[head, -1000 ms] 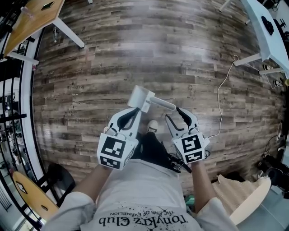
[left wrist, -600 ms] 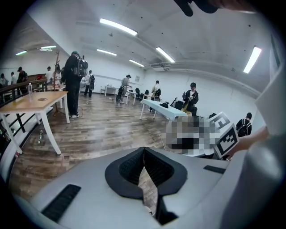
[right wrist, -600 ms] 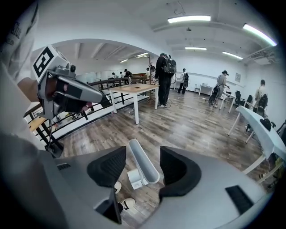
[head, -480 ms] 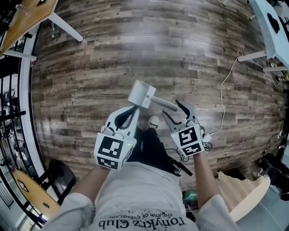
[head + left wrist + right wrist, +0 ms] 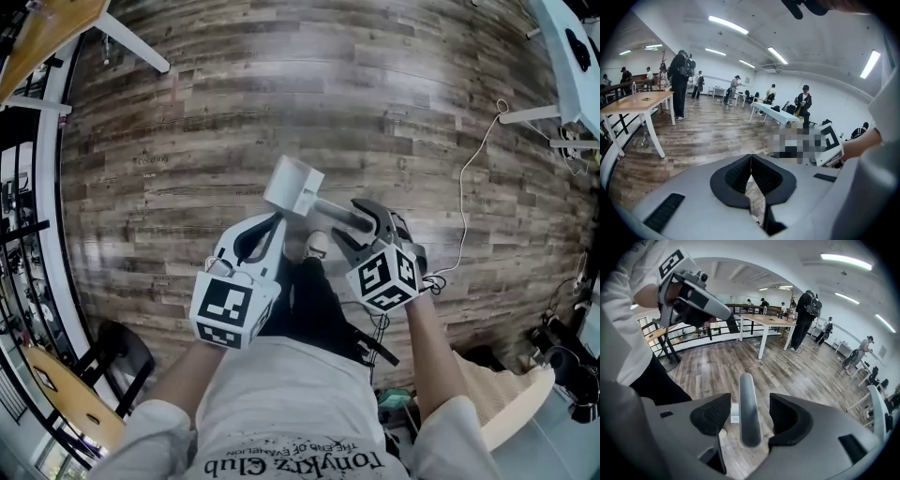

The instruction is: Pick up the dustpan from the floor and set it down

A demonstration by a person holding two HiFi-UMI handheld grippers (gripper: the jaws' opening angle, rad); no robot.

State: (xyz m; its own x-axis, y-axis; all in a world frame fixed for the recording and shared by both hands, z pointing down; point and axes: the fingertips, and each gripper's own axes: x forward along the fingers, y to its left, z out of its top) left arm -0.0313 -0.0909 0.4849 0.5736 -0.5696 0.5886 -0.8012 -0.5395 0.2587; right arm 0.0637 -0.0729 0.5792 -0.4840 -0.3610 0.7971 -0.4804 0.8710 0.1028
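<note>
Item: dustpan (image 5: 294,186), long-handled type, with a white pan and a grey tubular handle (image 5: 342,218). Location: the pan end sits low over the wood floor (image 5: 234,112), just ahead of the person's feet; whether it touches the boards cannot be told. The handle rises toward the right gripper (image 5: 352,223). Right gripper: jaws spread, one on each side of the handle (image 5: 749,408), a gap showing on both sides, nothing clamped. Left gripper (image 5: 272,225): jaws pressed together and empty, with only floor visible through the slit, just beside the pan and apart from it. Handling estimate: probably light moulded plastic and rigid. The handle is smooth and round, so it is likely to twist or slip in a loose pinch, and the pan end will tend to swing. Recommended hold: the upper handle, square between the ribbed pads (image 5: 711,414), clamped firmly.
</note>
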